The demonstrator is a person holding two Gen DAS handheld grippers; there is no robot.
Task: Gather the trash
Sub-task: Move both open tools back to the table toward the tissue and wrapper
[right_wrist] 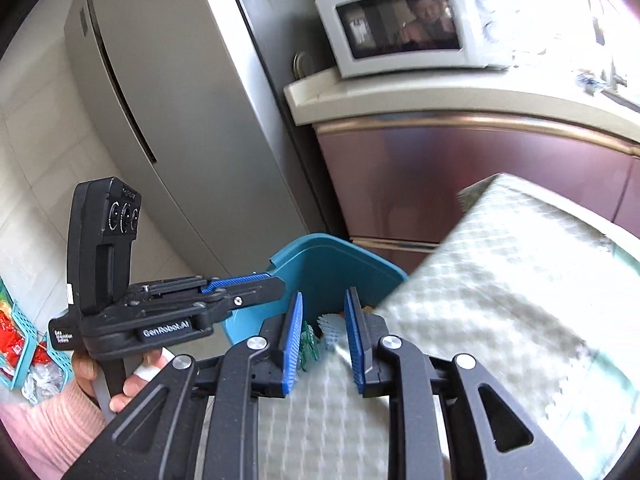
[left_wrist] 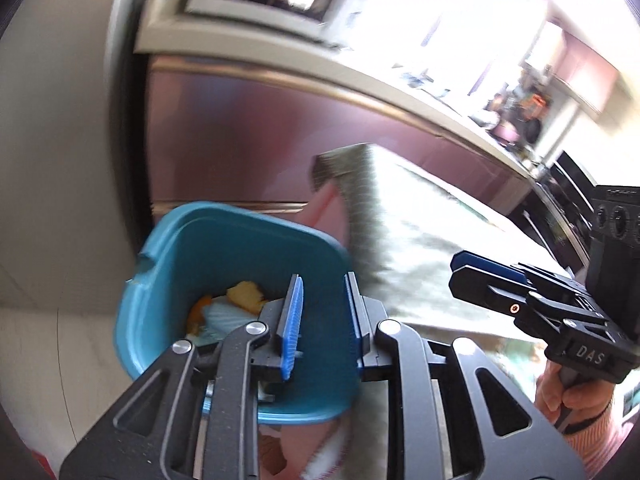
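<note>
Both grippers part-open and empty over the blue bin.

The left gripper (left_wrist: 320, 320) and the right gripper (right_wrist: 323, 338) each hold their blue pads a narrow gap apart with nothing between them. The trash (left_wrist: 236, 304), orange scraps and pale paper, lies at the bottom of the bin (left_wrist: 224, 236), which sits on the floor just beside the cloth-covered table (right_wrist: 520, 280). Whatever is dropped next should be let go squarely over the bin's mouth, clear of its rim. The table's corner overhangs one side of the bin, and the two tools hang close together, so they could knock each other. A fridge (right_wrist: 168, 100) and a microwave (right_wrist: 400, 24) stand well behind.
</note>
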